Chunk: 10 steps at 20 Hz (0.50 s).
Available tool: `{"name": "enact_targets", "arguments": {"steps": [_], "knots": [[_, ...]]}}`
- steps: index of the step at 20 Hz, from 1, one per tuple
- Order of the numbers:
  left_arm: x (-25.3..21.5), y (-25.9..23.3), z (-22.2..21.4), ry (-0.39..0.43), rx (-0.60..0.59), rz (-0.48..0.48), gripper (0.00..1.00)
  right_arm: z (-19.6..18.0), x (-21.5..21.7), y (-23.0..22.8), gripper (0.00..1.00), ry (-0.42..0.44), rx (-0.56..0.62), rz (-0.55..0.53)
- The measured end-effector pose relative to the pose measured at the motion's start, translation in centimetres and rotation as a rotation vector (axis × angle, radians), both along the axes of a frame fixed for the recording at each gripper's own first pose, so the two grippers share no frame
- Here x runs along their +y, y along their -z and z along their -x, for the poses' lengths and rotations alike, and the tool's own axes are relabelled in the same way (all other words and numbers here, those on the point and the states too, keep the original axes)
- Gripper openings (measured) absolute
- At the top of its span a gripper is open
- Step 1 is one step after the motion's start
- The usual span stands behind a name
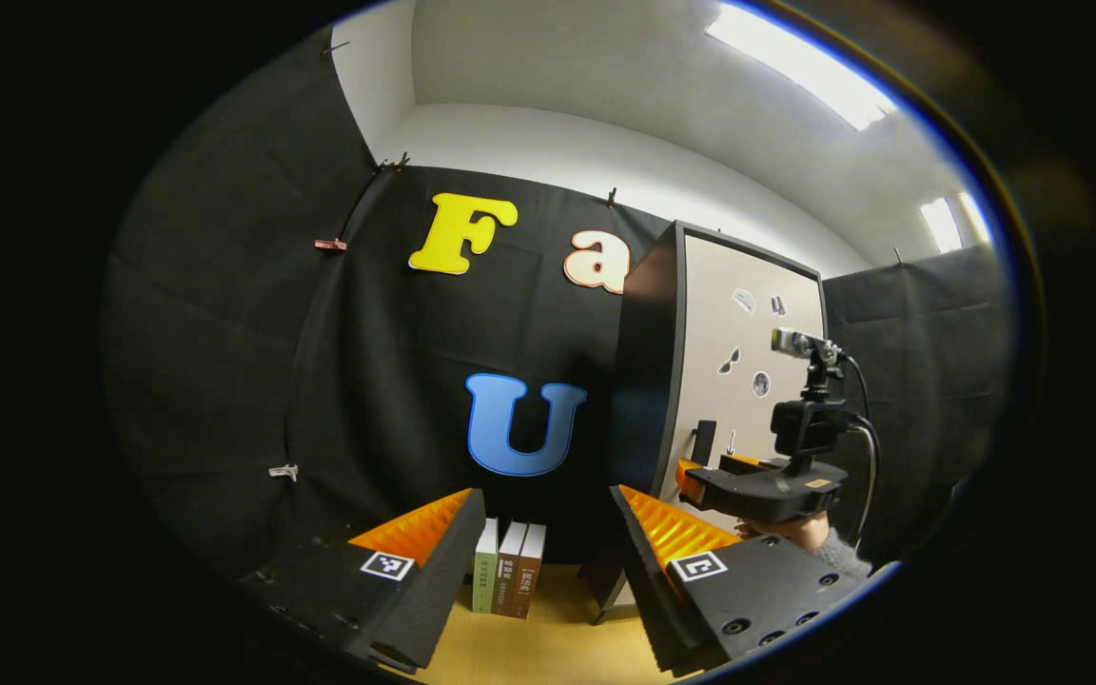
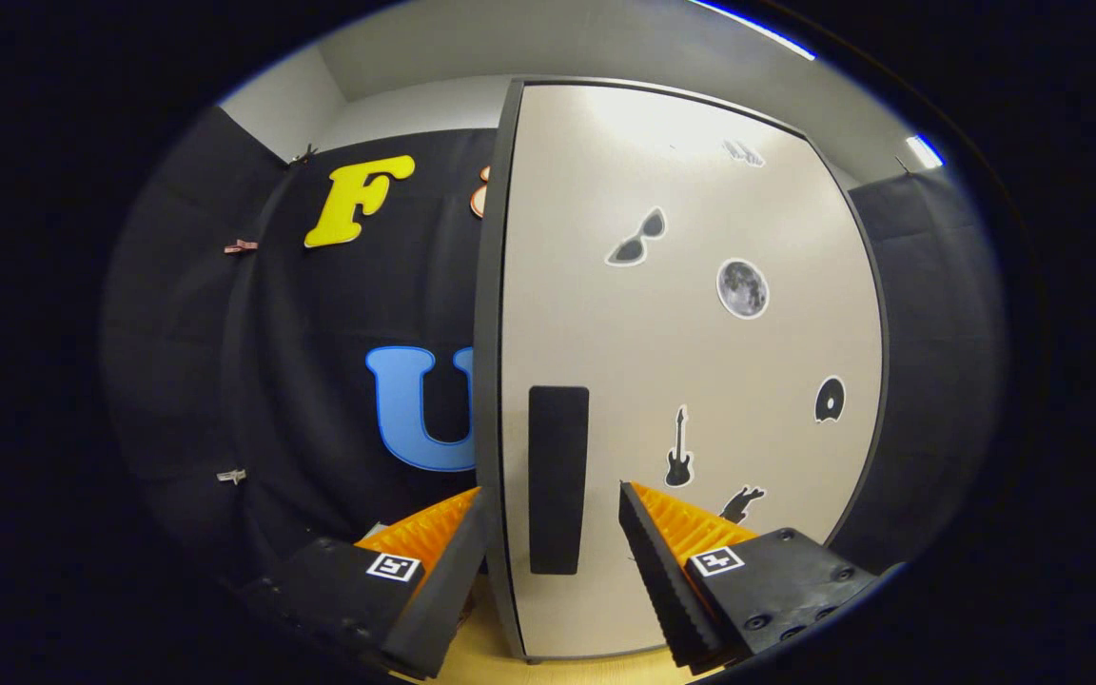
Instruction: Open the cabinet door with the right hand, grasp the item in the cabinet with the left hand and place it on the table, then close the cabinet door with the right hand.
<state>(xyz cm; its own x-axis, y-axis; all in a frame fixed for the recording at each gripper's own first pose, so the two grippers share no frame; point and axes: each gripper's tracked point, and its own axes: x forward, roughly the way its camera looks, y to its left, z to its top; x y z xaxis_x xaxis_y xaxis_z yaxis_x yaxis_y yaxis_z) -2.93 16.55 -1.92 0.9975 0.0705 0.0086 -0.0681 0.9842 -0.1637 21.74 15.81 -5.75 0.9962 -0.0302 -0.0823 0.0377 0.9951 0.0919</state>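
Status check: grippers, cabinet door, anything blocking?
Right gripper open, lined up on the door handle, not gripping. Left gripper open, holding nothing. Cabinet door shut. Three books upright on the table, left of the cabinet.

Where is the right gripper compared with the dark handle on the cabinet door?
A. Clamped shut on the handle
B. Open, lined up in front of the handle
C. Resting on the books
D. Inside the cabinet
B: in the right gripper view the right gripper is open, the handle on the closed door standing between its spread fingers, not visibly gripped.
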Motion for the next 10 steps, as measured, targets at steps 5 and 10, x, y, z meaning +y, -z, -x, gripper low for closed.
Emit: {"name": "enact_targets", "arguments": {"steps": [5,10], "knots": [[1.2,1.0,-0.1,-0.02,0.02,0.008,0.83,-1.7,-0.1,-0.2,0.6,0.02,-0.025,0.005],[1.9,1.6,-0.1,-0.031,0.032,0.026,0.83,-1.8,-0.1,-0.5,0.4,0.035,-0.028,0.01]]}}
